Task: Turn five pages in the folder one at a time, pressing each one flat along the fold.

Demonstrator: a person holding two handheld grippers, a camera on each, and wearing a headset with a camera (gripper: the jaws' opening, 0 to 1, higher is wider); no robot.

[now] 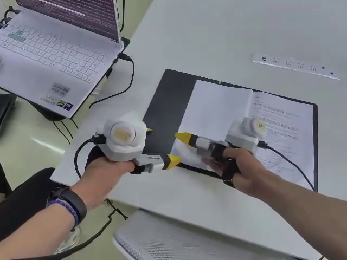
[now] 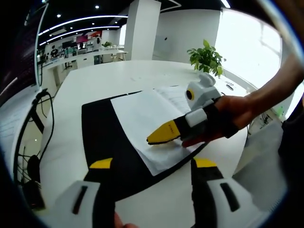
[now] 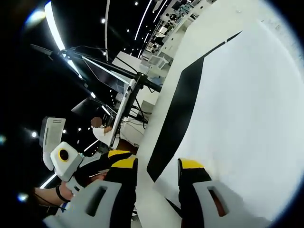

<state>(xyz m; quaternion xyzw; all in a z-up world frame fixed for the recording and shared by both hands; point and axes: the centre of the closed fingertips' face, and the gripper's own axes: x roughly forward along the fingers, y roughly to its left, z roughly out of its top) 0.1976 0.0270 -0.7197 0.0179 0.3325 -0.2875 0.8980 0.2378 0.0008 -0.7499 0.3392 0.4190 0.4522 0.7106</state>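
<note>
Nearest the lens in the head view, the left gripper point(image 1: 172, 161) and the right gripper point(image 1: 183, 138) are held by two hands just above the near edge of the white desk point(image 1: 227, 38). The folder point(image 1: 165, 108) is laid open before them. A blank turned page point(image 1: 217, 111) is spread over its black left cover, and a printed page point(image 1: 284, 127) lies on the right. The open spread's long axis is set left to right across the desk, slightly skewed. The fold runs away from the person, and the print is turned to be read from the near side. A laptop point(image 1: 59, 49) is placed well apart at the far left.

From the left gripper view, that gripper's fingers point(image 2: 100, 164) are seen wide apart with nothing between them, hovering short of the folder's near edge. The right gripper's yellow tip is seen on or just above the near corner of the turned page; contact cannot be told.

From the right gripper view, its fingers point(image 3: 190, 166) are seen narrowly parted, and no sheet is seen held between them. The black cover and the white page stretch ahead.

Pressing seems to be the step in hand. It would be done best with the tip brought from the outer corner to the fold and drawn along the fold's whole length. The free gripper could be used to steady the cover, and pressure should be kept light so the sheet is not creased or dragged.
</note>
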